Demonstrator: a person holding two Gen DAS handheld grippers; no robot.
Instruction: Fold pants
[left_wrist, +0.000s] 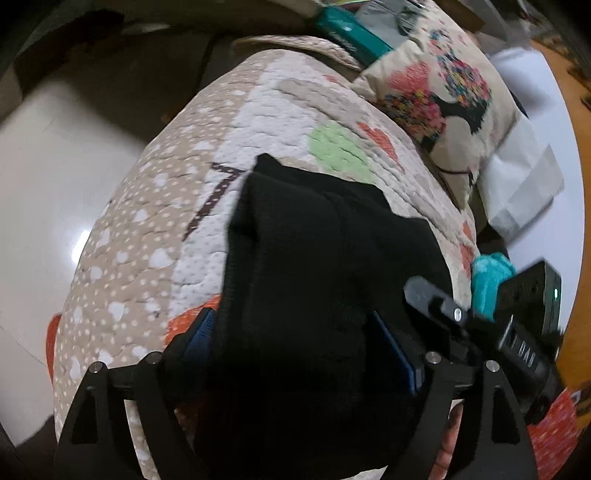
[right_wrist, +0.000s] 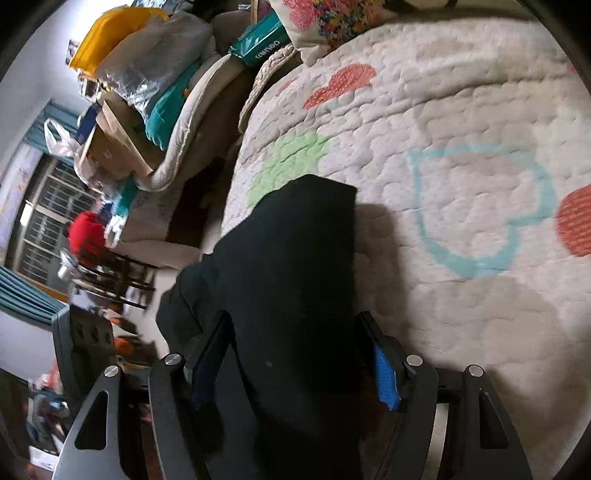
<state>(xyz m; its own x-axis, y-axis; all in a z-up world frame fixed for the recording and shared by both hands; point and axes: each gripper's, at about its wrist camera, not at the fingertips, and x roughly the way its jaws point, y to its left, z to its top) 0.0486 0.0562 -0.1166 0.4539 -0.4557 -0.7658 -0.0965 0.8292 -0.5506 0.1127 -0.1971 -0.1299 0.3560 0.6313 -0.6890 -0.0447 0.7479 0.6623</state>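
The black pants (left_wrist: 314, 258) lie bunched on a quilted bed cover (left_wrist: 155, 221) with heart patterns. My left gripper (left_wrist: 295, 343) has the black cloth running between its blue-padded fingers and looks shut on it. The right gripper's body (left_wrist: 517, 332) shows at the right of the left wrist view. In the right wrist view the pants (right_wrist: 295, 266) drape forward between the fingers of my right gripper (right_wrist: 299, 365), which holds the cloth above the quilt (right_wrist: 461, 110). The pants' far end is folded over near a green heart.
A patterned pillow (left_wrist: 436, 85) and a teal box (left_wrist: 347, 33) lie at the head of the bed. The bed edge drops to a shiny floor (left_wrist: 44, 184). A cluttered bench with boxes and bags (right_wrist: 147, 92), chairs and a window (right_wrist: 48, 214) stand beside the bed.
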